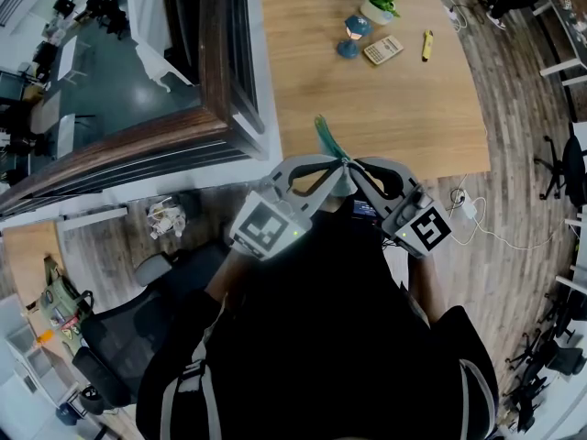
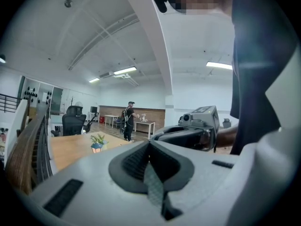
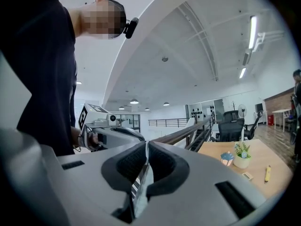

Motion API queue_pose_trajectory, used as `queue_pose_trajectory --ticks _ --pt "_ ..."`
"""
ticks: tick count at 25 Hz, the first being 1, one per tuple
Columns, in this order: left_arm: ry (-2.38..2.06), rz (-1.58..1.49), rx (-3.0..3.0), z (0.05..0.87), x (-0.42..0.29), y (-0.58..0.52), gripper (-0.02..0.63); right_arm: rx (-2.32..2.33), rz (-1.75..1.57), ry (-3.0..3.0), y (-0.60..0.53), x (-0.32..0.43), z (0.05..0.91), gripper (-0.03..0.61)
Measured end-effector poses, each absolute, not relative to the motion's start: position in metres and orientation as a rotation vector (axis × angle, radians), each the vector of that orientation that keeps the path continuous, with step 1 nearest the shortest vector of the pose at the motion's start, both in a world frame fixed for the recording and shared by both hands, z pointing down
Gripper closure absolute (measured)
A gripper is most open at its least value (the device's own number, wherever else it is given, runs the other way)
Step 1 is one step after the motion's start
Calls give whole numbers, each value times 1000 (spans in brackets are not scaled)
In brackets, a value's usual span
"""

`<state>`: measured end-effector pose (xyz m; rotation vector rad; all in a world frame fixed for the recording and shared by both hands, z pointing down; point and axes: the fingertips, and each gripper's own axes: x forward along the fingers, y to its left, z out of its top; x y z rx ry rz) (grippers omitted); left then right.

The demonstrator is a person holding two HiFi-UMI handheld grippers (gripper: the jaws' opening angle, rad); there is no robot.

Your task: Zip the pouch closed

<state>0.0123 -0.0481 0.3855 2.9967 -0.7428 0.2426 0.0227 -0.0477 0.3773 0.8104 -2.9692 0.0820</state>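
The green pouch sticks up from between the two gripper tips, which meet close in front of the person's chest. My left gripper comes in from the left and is shut on a strip of grey-green mesh fabric of the pouch, its tips pressed together. My right gripper comes in from the right, facing the left one. Its jaws are closed, with a thin pale edge of the pouch caught between the pads. Most of the pouch is hidden by the grippers.
A wooden table lies ahead, with a potted plant, a blue lantern, a calculator and a yellow marker at its far end. A dark wooden railing runs along the left. An office chair stands behind.
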Motion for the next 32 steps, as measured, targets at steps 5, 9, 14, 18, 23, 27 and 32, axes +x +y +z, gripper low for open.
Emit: queue_pose_trajectory --ticks 5,9,14,18,23,27,32 --pt "-797 200 2928 385 7 -51 611 778 34 -2955 -40 21 377 552" --pt "-1059 158 2766 394 -40 -88 612 747 115 -3003 -29 30 373 554" --pt "-1069 124 2648 393 -81 -113 606 777 301 -3066 -22 76 379 555" --pt "-1054 122 2647 395 -71 -113 607 854 343 -3066 -29 86 381 555" --pt "-1062 133 2630 399 -72 -113 606 857 357 -3065 -27 81 377 555" --pt "-1074 124 2621 400 -75 -114 606 853 340 -3060 -28 78 378 555" --pt "-1082 122 2624 399 -76 -115 606 854 329 -3054 -29 76 376 554"
